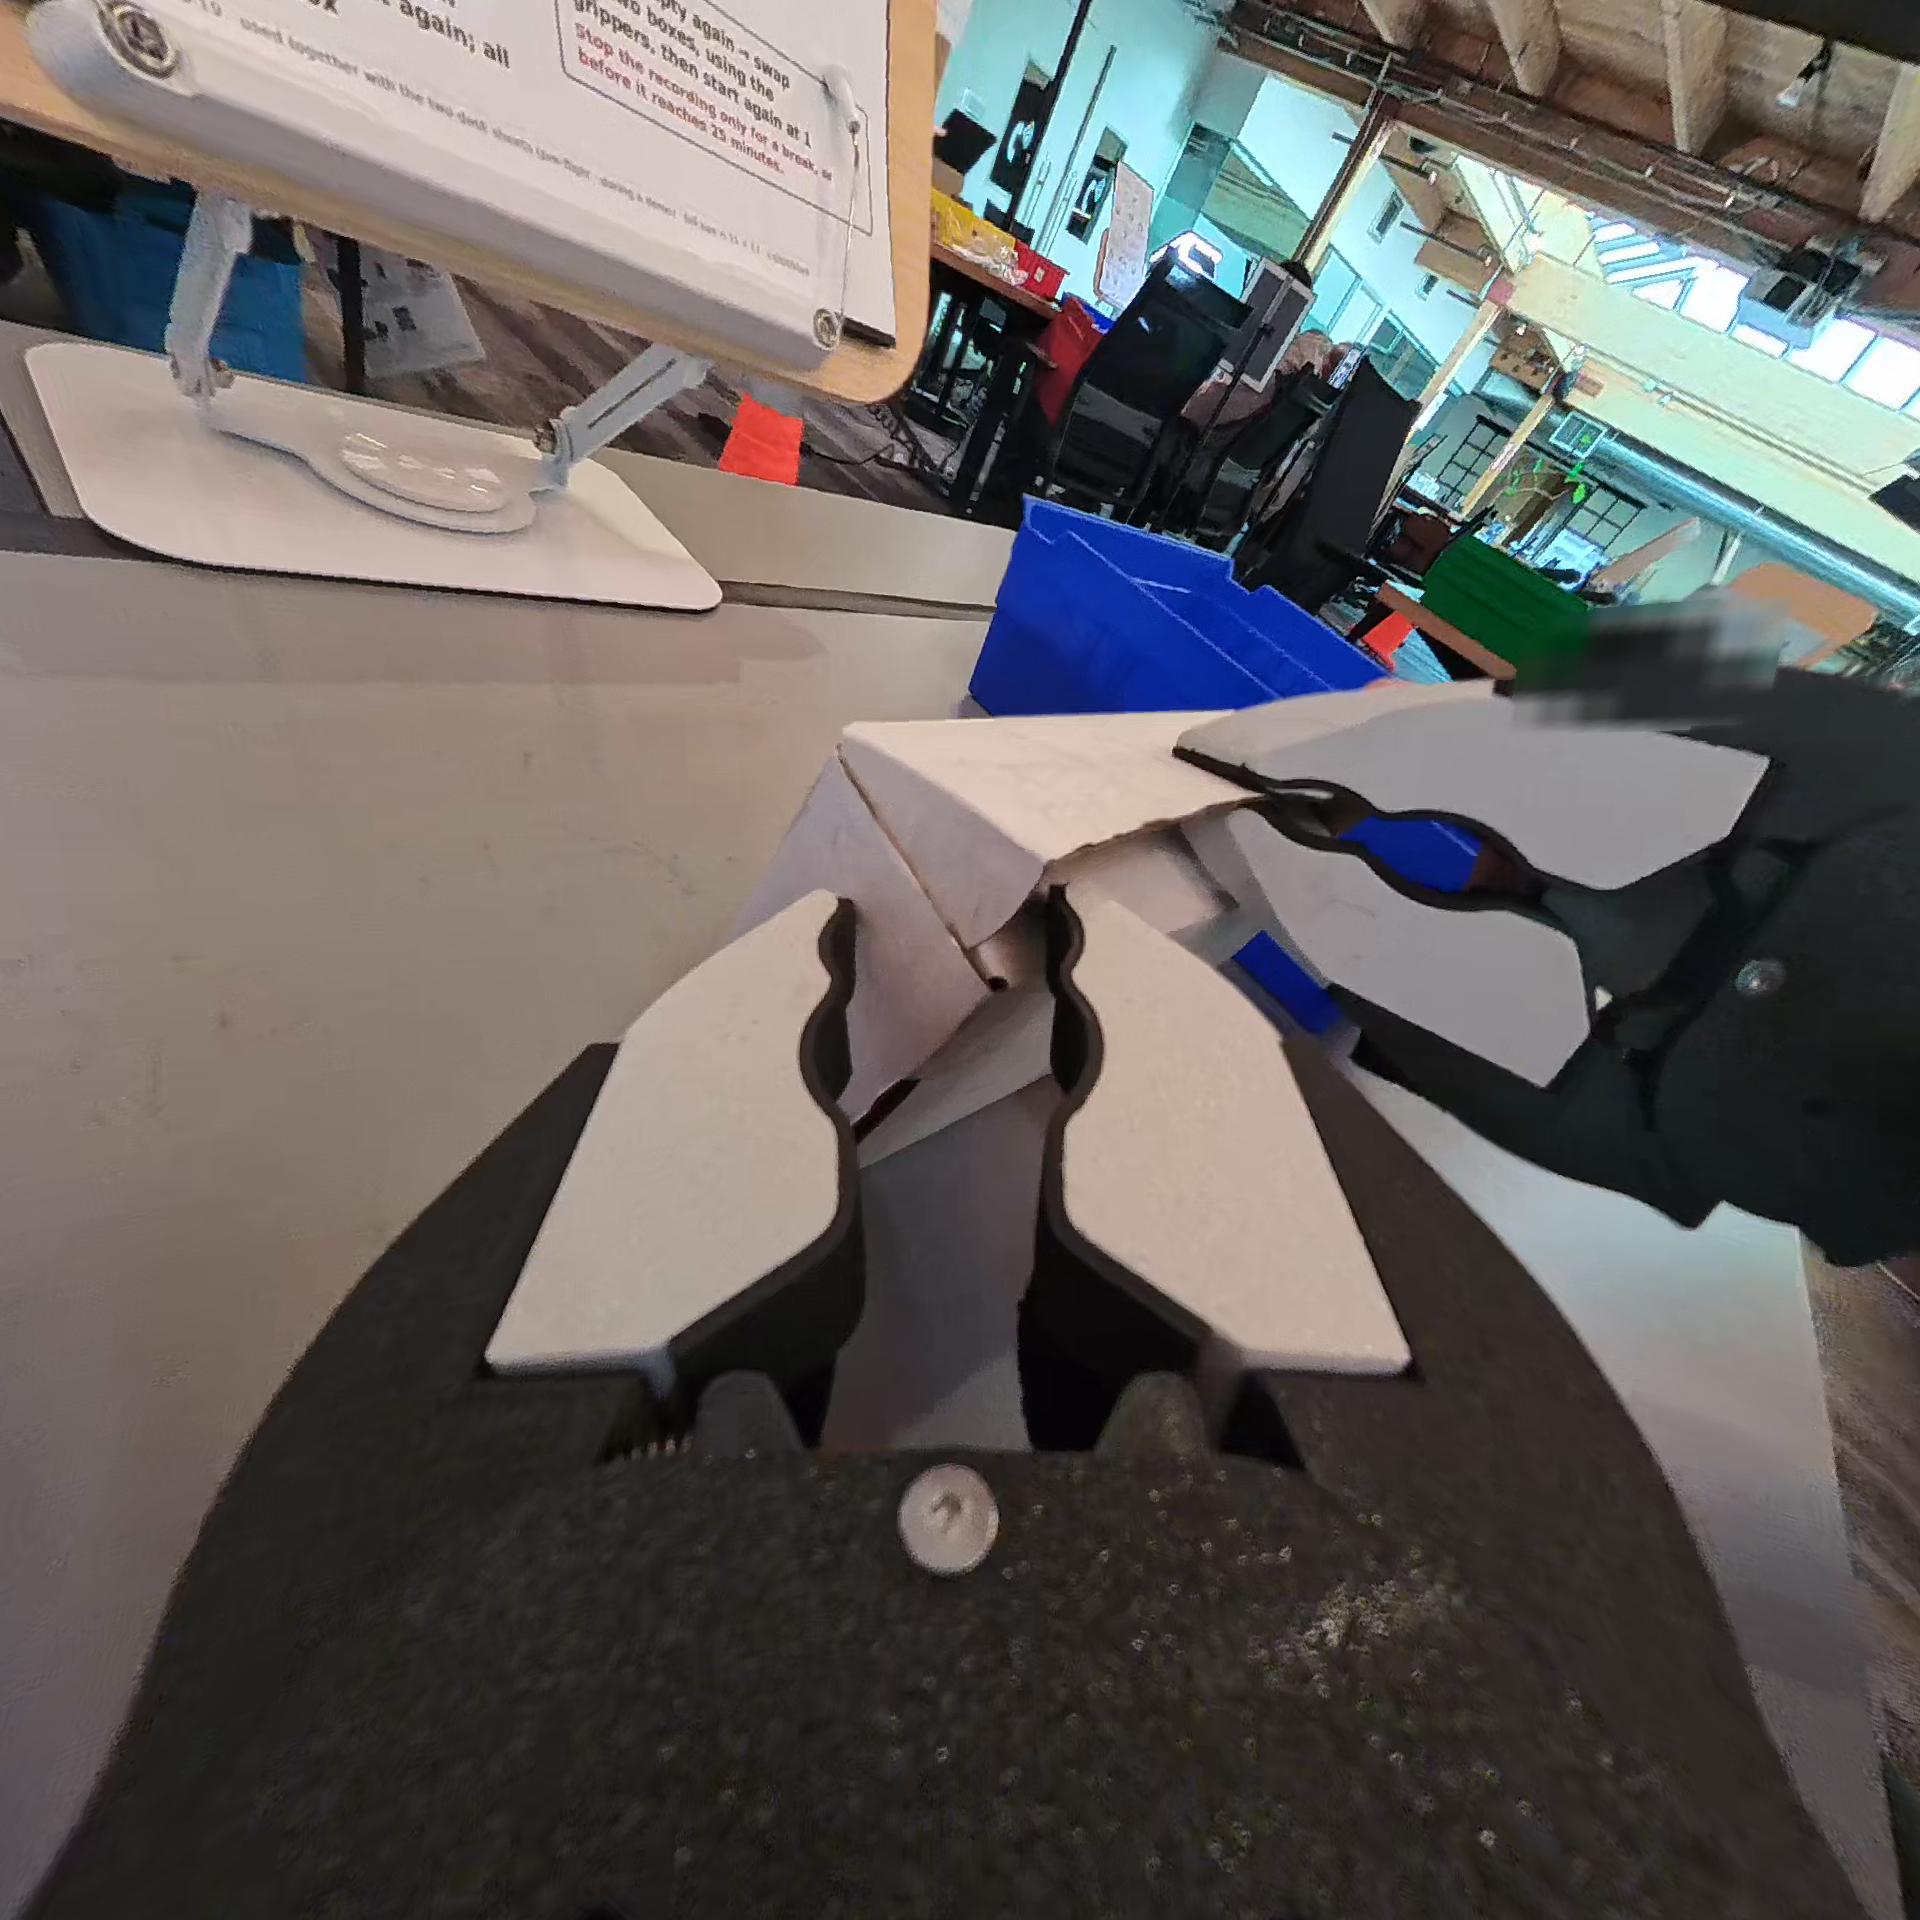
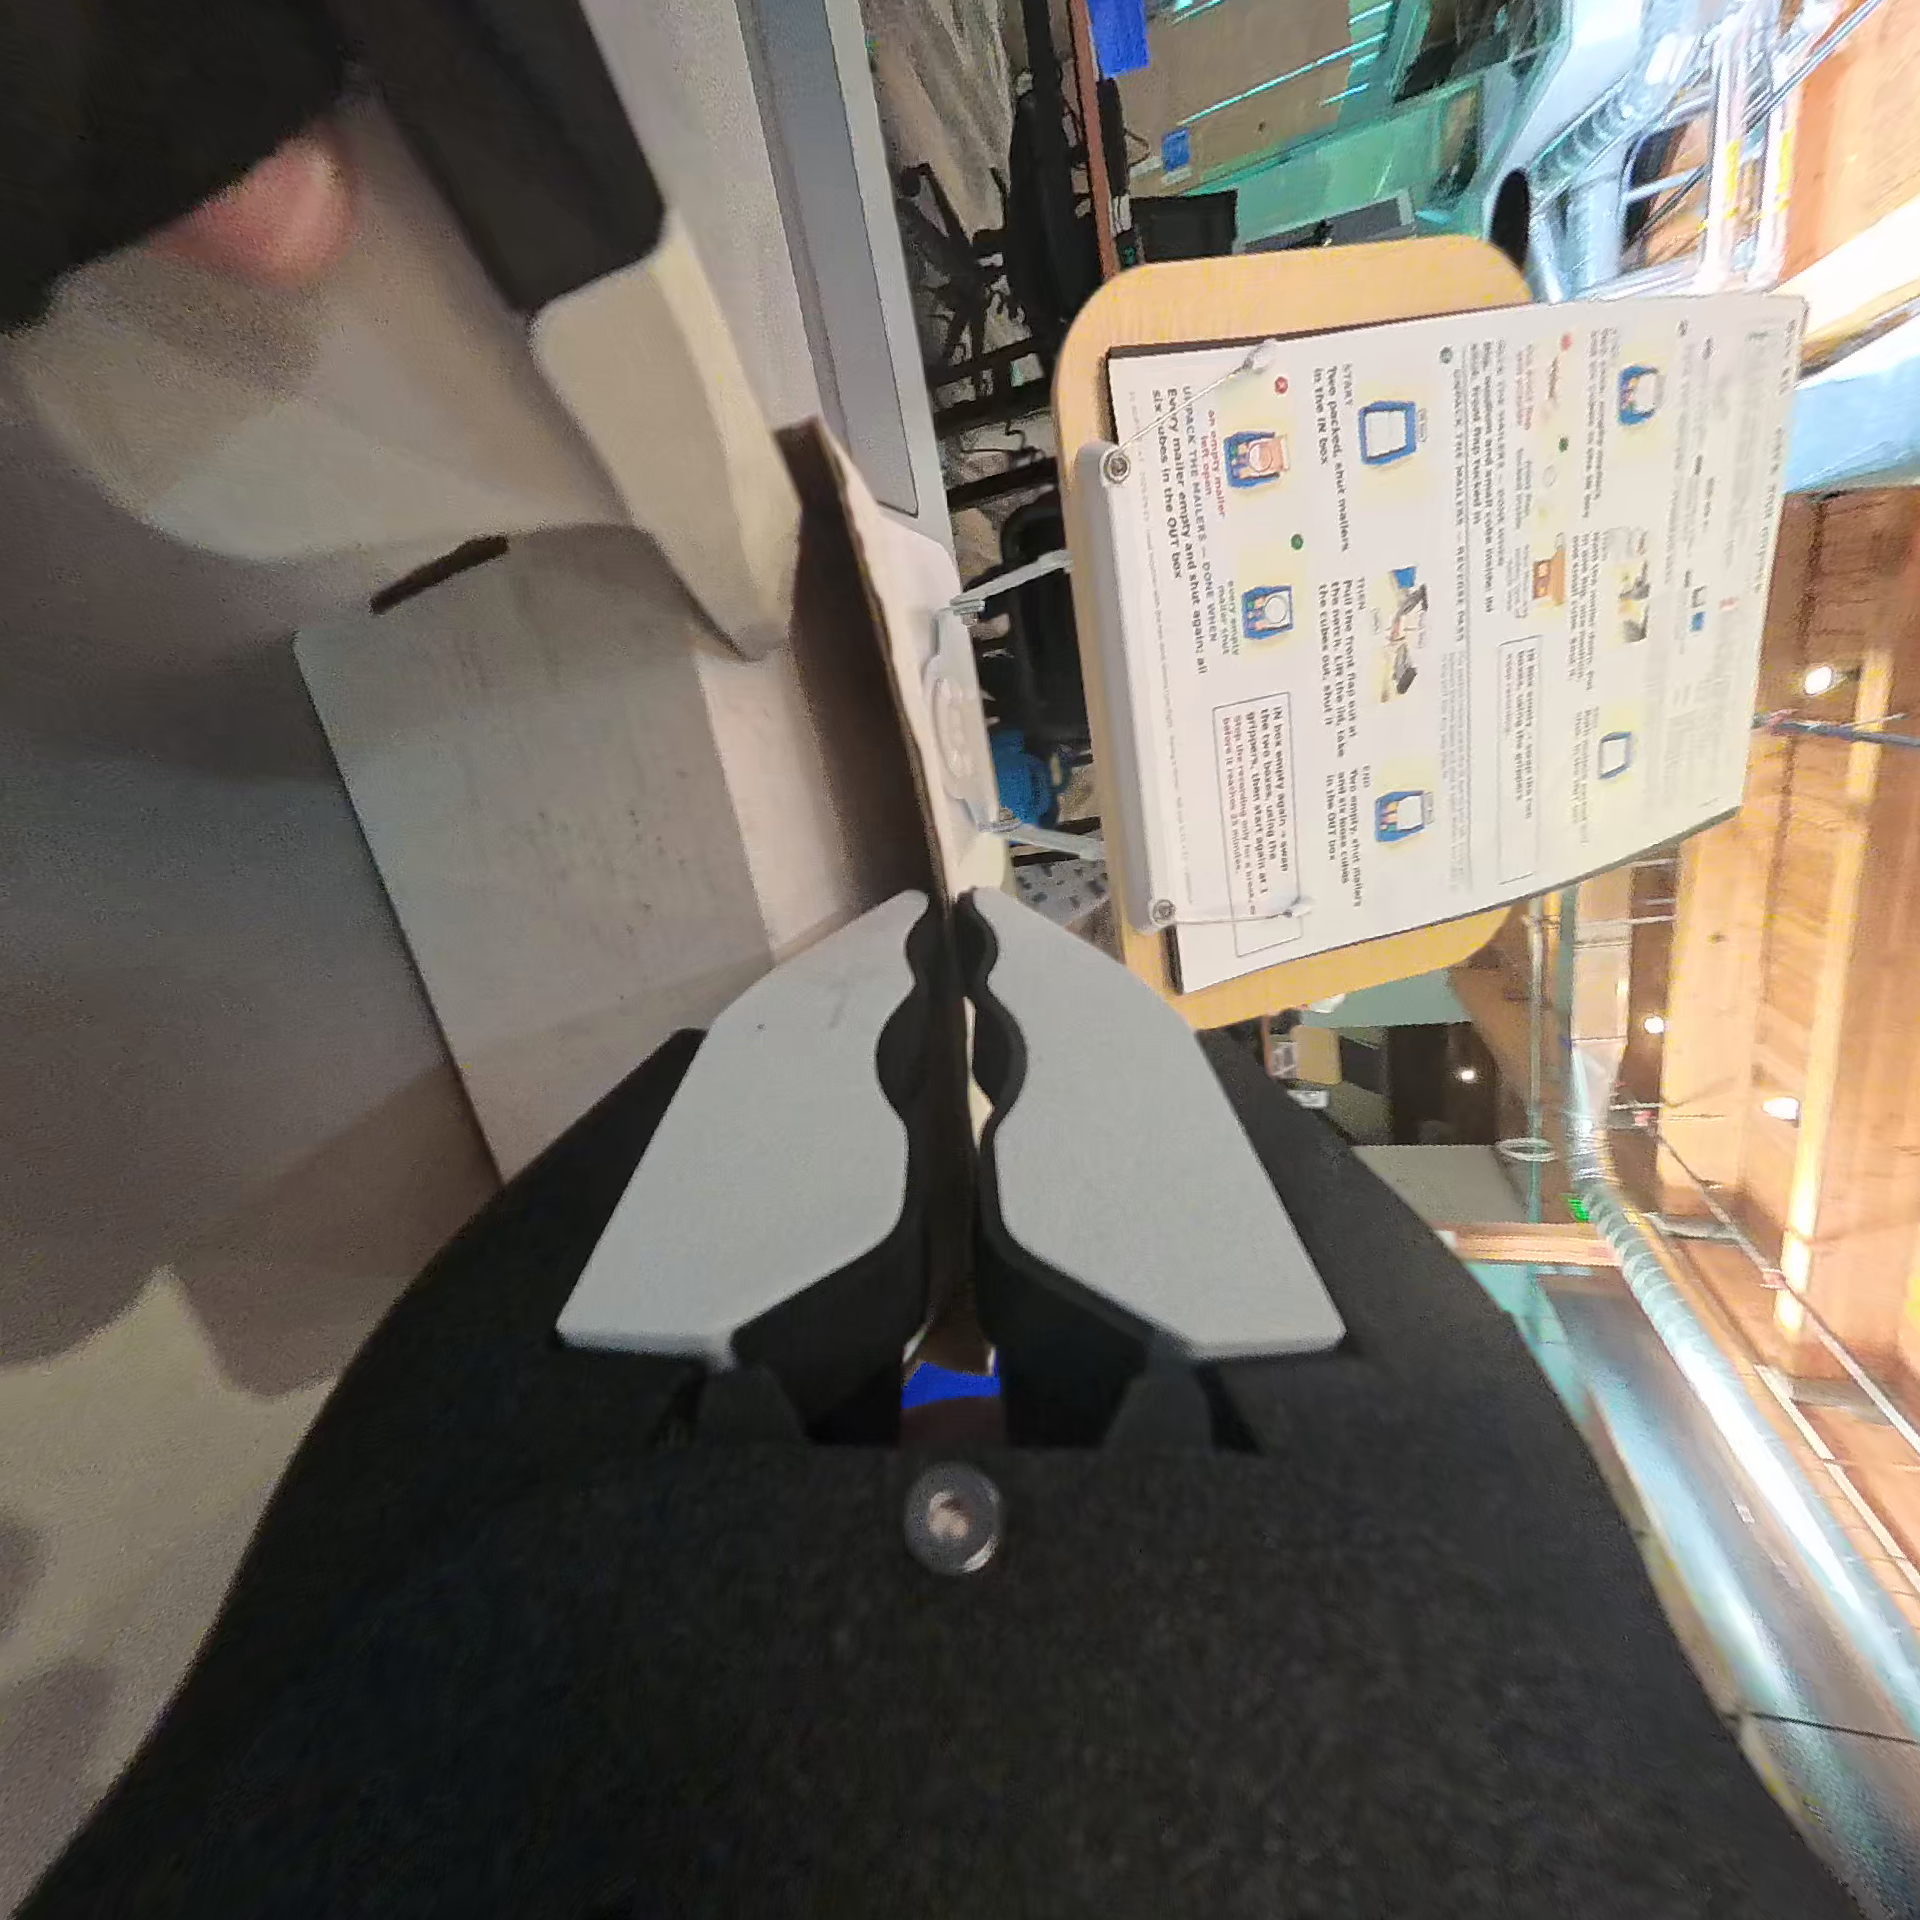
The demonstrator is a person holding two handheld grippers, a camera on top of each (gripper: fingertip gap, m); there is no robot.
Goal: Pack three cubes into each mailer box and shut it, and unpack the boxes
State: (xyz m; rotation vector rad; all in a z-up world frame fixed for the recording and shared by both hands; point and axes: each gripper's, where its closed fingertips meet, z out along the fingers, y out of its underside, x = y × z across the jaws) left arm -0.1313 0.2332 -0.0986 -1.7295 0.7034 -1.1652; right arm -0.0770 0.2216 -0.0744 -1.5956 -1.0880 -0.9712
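Right now the right hand-held gripper [image 2: 956, 925] is clamping a flap of the white mailer box [image 1: 997, 800], its fingers pressed together on the thin cardboard edge. Meanwhile the left hand-held gripper [image 1: 951, 914] is sitting with its fingers apart, tips against the box's front corner. That box is resting on the grey table [image 1: 312, 831], just before a blue bin [image 1: 1132, 634].
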